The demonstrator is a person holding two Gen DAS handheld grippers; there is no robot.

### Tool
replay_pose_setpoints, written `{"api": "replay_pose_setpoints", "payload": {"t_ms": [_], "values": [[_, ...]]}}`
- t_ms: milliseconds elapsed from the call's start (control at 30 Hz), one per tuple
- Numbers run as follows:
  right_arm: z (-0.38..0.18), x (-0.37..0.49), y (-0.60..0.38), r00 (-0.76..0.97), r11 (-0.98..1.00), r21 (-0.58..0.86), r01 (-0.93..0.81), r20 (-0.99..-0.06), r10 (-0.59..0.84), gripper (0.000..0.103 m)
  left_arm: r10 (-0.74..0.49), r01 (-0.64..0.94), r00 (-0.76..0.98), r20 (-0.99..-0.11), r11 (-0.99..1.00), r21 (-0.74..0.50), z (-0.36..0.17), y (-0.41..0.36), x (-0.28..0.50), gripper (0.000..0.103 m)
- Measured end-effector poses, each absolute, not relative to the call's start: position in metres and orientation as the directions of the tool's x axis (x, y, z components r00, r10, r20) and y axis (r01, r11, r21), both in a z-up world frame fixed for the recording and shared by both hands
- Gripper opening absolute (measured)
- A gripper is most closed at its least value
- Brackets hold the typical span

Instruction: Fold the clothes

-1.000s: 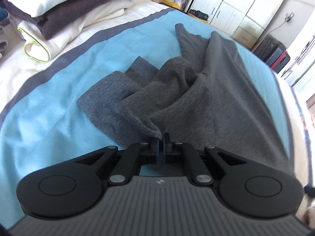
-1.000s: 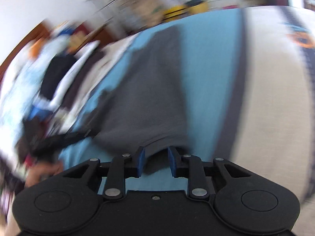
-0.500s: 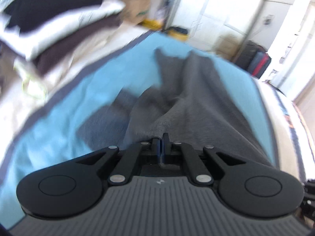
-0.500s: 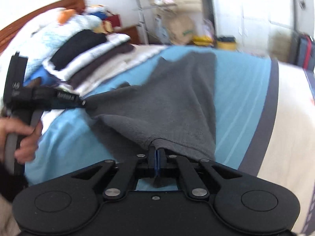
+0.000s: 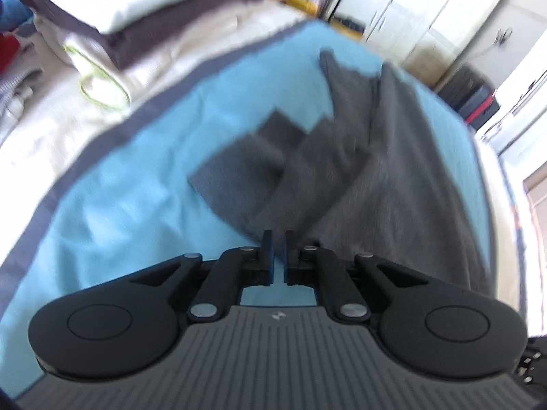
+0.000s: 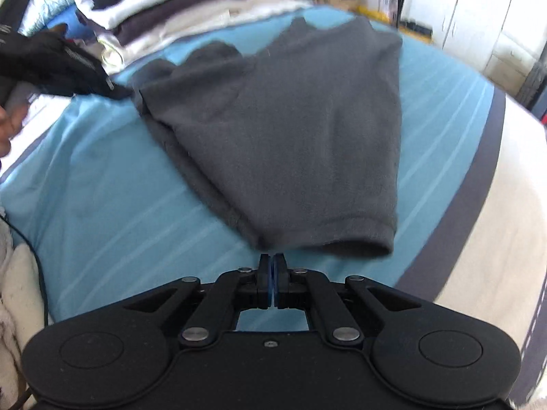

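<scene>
Tool status first: your left tool (image 5: 279,251) has its jaws parted by a narrow gap with nothing between them, poised just off the near edge of the sweater (image 5: 369,184). Your right tool (image 6: 272,275) is pressed closed, and no cloth shows between its jaws; the hem (image 6: 342,246) lies just beyond its tips, apart from them.

The sweater rests on the blue blanket (image 6: 119,188) of the bed, body spread flat in the right view, with a sleeve (image 5: 246,167) doubled over to its left side. A pile of clothes (image 5: 143,10) sits well apart at the far left.

Judgement on handling: the knit looks thick, soft and limp. It should drape and sag from any single grip point, and folded layers may slide over each other. It is neither fragile nor slippery. Take hold at the ribbed hem corners, where the fabric is doubled and firm, one tool per corner, and pinch both layers together. Avoid mid-panel grips, which would likely bunch the cloth.
</scene>
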State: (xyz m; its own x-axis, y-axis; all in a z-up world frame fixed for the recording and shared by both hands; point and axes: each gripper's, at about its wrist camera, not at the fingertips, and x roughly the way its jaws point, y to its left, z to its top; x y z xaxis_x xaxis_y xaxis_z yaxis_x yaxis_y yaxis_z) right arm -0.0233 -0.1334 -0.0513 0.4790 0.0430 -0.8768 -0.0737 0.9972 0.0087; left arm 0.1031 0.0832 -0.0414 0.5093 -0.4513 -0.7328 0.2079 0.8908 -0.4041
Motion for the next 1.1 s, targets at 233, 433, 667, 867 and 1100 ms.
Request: {"api": "replay_pose_setpoints", "payload": {"t_ms": [233, 433, 667, 867, 1100], "values": [[0.017, -0.026, -0.130, 0.562, 0.981, 0.084, -0.178, -0.809, 0.171, 0.034, -0.502, 0.223, 0.555, -0.663, 0.858, -0.463, -0.035, 0.090, 0.118, 0.025], [0.034, 0.010, -0.094, 0.665, 0.885, -0.154, -0.439, -0.718, 0.205, 0.045, -0.478, 0.251, 0.554, -0.681, 0.876, -0.411, -0.052, 0.062, 0.132, 0.031], [-0.011, 0.072, -0.105, 0.553, 0.896, 0.011, -0.444, -0.784, 0.283, 0.045, -0.445, 0.202, 0.574, -0.688, 0.890, -0.408, -0.069, 0.061, 0.142, 0.041], [-0.046, 0.083, -0.116, 0.444, 0.906, 0.204, -0.371, -0.818, 0.366, 0.044, -0.432, 0.216, 0.567, -0.701, 0.900, -0.379, -0.074, 0.051, 0.144, 0.057], [-0.054, 0.089, -0.111, 0.433, 0.898, 0.224, -0.379, -0.815, 0.386, 0.045, -0.410, 0.270, 0.566, -0.715, 0.912, -0.310, -0.076, 0.036, 0.140, 0.014]]}}
